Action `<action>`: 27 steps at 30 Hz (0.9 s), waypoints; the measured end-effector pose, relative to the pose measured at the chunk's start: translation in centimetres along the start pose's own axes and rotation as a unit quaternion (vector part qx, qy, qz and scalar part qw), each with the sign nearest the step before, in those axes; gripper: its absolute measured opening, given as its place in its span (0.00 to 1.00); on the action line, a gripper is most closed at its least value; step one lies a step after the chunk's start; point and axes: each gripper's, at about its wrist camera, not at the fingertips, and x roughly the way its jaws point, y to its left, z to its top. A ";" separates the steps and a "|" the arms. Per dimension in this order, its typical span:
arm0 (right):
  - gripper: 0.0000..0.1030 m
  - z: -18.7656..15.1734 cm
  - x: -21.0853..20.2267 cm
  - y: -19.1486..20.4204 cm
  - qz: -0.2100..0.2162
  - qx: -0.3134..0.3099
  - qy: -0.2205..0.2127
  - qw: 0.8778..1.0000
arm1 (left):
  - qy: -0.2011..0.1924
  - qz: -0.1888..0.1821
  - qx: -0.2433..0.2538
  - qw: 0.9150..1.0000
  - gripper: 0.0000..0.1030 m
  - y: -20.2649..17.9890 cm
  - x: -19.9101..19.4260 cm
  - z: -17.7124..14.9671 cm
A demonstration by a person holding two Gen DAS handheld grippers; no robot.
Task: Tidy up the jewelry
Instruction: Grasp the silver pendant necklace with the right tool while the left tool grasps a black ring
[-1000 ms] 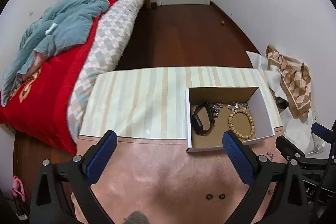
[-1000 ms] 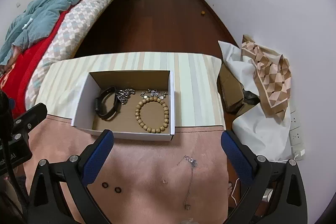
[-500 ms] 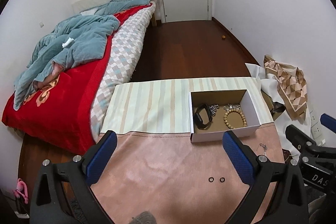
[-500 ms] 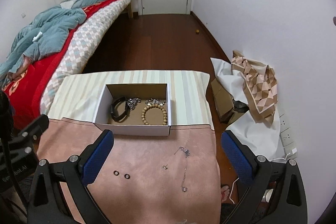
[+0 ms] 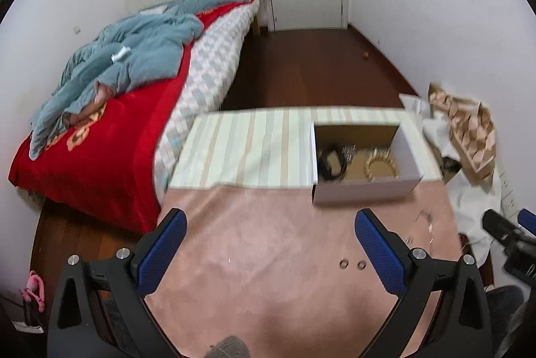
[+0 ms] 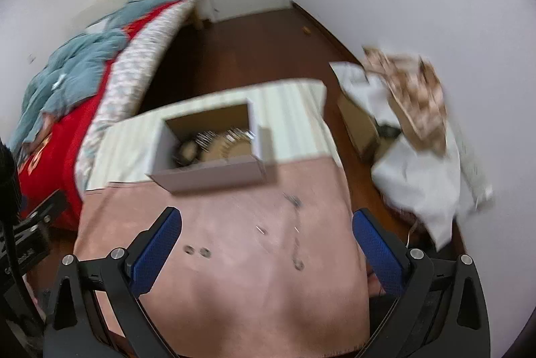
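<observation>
Colours and patterns. Left tool (image 5: 269,252) and right tool (image 6: 266,249): black frames, blue textured finger pads (image 5: 162,252). Desk (image 5: 268,257): plain pink cloth in front, a cream cloth (image 5: 248,150) with pale green and tan stripes behind. Box (image 5: 365,190): white outside, brown cardboard inside, holding a black band (image 5: 330,162) and a tan bead bracelet (image 5: 380,165). Bed: red blanket (image 5: 110,143) with orange motifs, blue-grey cover (image 5: 134,56), white and grey diamond-check quilt (image 5: 214,66). Floor (image 5: 301,66): dark brown wood. Walls and door: white.
</observation>
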 end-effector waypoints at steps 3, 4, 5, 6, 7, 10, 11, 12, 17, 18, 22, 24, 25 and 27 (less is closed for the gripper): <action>1.00 -1.9 2.5 -2.9 -0.003 0.036 0.031 0.999 | 0.031 0.013 0.008 0.999 1.00 -0.8 2.4 -2.1; 0.99 -2.6 3.3 -3.5 -0.004 0.043 0.040 0.998 | 0.041 0.015 0.011 0.999 1.00 -1.0 3.0 -2.6; 0.97 -3.7 4.5 -4.3 -0.008 0.048 0.054 0.997 | 0.053 0.019 0.013 0.998 1.00 -1.2 3.8 -3.3; 0.90 -4.3 5.2 -4.6 -0.009 0.049 0.061 0.997 | 0.065 0.021 0.016 0.998 1.00 -1.5 4.7 -4.1; 0.80 -5.2 6.2 -4.9 -0.009 0.048 0.071 0.996 | 0.074 0.025 0.018 0.997 1.00 -1.7 5.4 -4.8; 0.64 -6.7 8.5 -5.3 -0.008 0.044 0.091 0.995 | 0.099 0.032 0.024 0.994 1.00 -2.1 7.4 -6.4; 0.62 -7.2 9.3 -5.3 -0.009 0.041 0.095 0.995 | 0.107 0.035 0.025 0.993 1.00 -2.2 8.1 -6.9; 0.59 -7.5 9.9 -5.2 -0.008 0.037 0.096 0.995 | 0.112 0.037 0.027 0.993 1.00 -2.2 8.5 -7.3; 0.43 -8.3 12.1 -4.0 -0.013 0.012 0.094 0.995 | 0.136 0.043 0.026 0.989 1.00 -1.9 10.5 -8.5; 0.40 -8.3 12.4 -3.7 -0.014 0.008 0.094 0.995 | 0.138 0.043 0.025 0.989 1.00 -1.9 10.7 -8.6; 0.25 -8.5 13.2 -3.0 -0.022 -0.011 0.087 0.996 | 0.151 0.035 0.026 0.988 1.00 -1.9 11.7 -9.0; 0.13 -8.5 13.3 -2.7 -0.029 -0.019 0.081 0.996 | 0.153 0.028 0.027 0.987 1.00 -2.0 12.0 -9.0; 0.10 -8.4 13.3 -2.7 -0.030 -0.018 0.081 0.996 | 0.154 0.021 0.026 0.988 1.00 -2.1 12.2 -9.0; 0.10 -8.3 13.3 -2.9 -0.024 -0.013 0.080 0.996 | 0.155 0.007 0.028 0.988 0.99 -2.5 12.6 -9.0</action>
